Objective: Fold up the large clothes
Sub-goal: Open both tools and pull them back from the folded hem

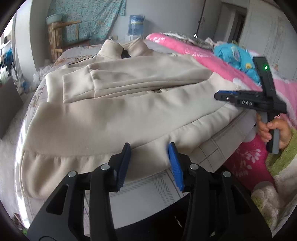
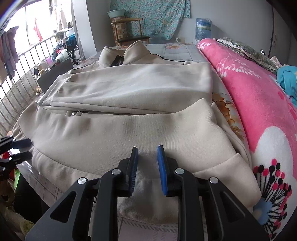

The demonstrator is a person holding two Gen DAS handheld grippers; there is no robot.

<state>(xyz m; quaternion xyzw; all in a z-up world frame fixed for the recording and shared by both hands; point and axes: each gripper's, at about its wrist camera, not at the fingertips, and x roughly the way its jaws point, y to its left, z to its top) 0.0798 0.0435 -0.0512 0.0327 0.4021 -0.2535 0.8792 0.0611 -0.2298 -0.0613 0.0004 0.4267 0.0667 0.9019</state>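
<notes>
The only writing that can be read is "DAS", in pale letters on the side of the right gripper [image 1: 228,96] as the left wrist view shows it; a green light glows on the black body above those letters. The print on the water bottle [image 1: 136,23] is too blurred to read.

The jacket [image 1: 115,103] is cream, with a stand-up collar and a dark zip. It lies spread on the bed [image 1: 163,189], collar at the far end and ribbed hem at the near edge. Both sleeves are folded across its chest, one laid on the other, cuffs toward the left side of the jacket. A pink blanket [image 2: 259,103] lies along the jacket's right side, touching it at the hem corner. A blue cloth [image 1: 235,55] sits on the blanket beyond the jacket.

The left gripper [image 1: 149,150] is released, its blue pads [image 1: 125,163] wide apart with the jacket's hem between and just beyond them; whether they touch it cannot be told. The right gripper [image 2: 147,153] is also released, its pads [image 2: 161,166] apart over the hem band near the jacket's right corner, nothing pinched. A hand [image 1: 272,129] holds its handle, off the jacket's right edge.

A wooden chair [image 2: 128,29] stands beyond the collar, a basin [image 2: 116,13] on top.
</notes>
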